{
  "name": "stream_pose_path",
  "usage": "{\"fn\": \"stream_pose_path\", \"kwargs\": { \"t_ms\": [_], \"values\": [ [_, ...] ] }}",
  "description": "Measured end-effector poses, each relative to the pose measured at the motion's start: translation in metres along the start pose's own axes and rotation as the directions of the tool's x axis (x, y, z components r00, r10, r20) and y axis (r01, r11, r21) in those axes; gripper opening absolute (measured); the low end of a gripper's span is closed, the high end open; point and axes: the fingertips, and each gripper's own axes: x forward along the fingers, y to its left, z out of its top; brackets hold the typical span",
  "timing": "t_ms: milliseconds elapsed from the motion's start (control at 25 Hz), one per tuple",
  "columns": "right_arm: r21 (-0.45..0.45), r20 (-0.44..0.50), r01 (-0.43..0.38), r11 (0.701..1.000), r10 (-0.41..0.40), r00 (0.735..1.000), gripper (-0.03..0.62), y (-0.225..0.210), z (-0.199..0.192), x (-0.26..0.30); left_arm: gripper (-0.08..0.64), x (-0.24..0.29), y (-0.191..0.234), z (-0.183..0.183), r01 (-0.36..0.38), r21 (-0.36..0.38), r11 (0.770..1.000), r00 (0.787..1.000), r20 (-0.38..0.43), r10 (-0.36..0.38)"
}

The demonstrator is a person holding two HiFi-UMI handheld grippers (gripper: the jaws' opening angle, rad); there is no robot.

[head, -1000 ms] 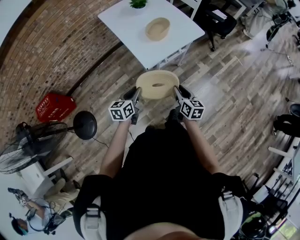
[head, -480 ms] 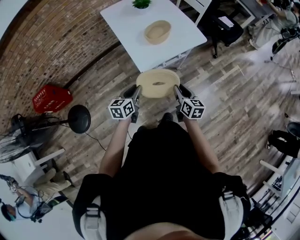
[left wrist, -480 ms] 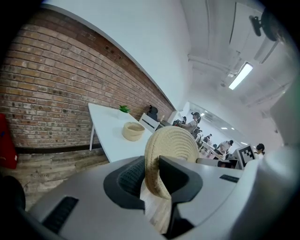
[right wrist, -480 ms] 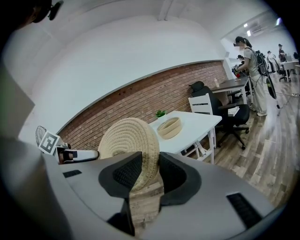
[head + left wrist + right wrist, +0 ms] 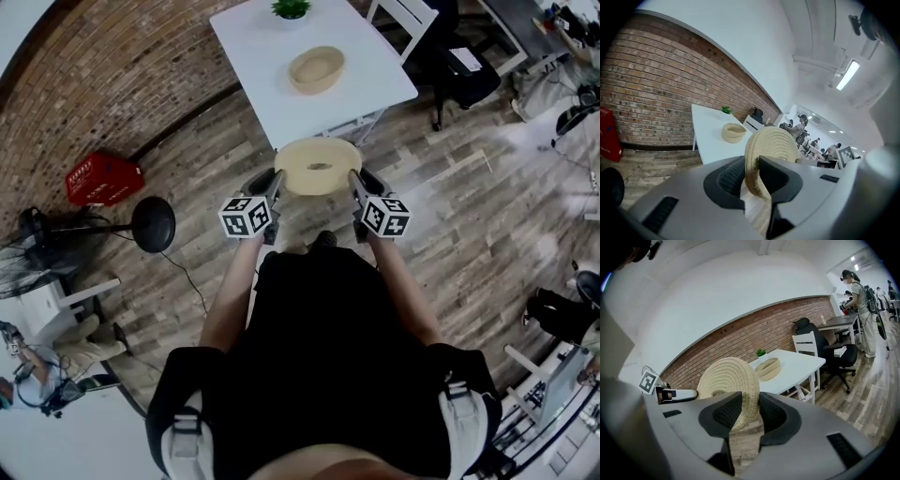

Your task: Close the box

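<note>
A round woven lid (image 5: 317, 167) hangs flat in the air between my two grippers, above the wooden floor just short of a white table (image 5: 272, 98). My left gripper (image 5: 276, 181) is shut on the lid's left rim (image 5: 771, 150). My right gripper (image 5: 355, 180) is shut on its right rim (image 5: 729, 378). The matching woven box (image 5: 316, 69) stands open in the middle of the table, apart from the lid. It also shows beyond the lid in the left gripper view (image 5: 733, 132) and the right gripper view (image 5: 768, 368).
A small green plant (image 5: 292, 8) sits at the table's far edge. A white chair (image 5: 405, 14) and a black office chair (image 5: 469, 70) stand to the right. A red crate (image 5: 103, 178) and a fan's round base (image 5: 153, 224) are on the floor left. A person (image 5: 860, 305) stands far right.
The lid stays held the same way by both grippers. The table and box have drifted slightly nearer in the head view, and the floor objects at left have slid further left.
</note>
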Motion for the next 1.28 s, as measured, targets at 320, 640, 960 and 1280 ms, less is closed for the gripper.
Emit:
{"fn": "stream_pose_path", "kwargs": {
  "t_ms": [320,640,960,1280],
  "values": [
    [-0.006,-0.01,-0.041,0.999,0.041,0.999,0.117,-0.016,0.011,0.005,0.104,0.011,-0.009,0.001,-0.037,-0.018,0.999,0.999,0.01,0.037],
    [0.012,0.006,-0.028,1.0,0.028,1.0,0.118,-0.023,0.014,0.005,0.103,0.015,-0.017,0.008,-0.029,-0.015,0.999,0.999,0.029,0.03],
    [0.014,-0.008,-0.018,1.0,0.018,1.0,0.118,-0.035,0.017,0.019,0.103,0.034,-0.009,0.011,-0.024,-0.032,0.999,0.999,0.024,0.025],
    [0.014,-0.013,-0.018,1.0,0.018,1.0,0.118,-0.045,0.037,0.05,0.103,0.057,0.004,0.029,-0.028,-0.05,0.998,0.999,0.031,0.029]
  ]
}}
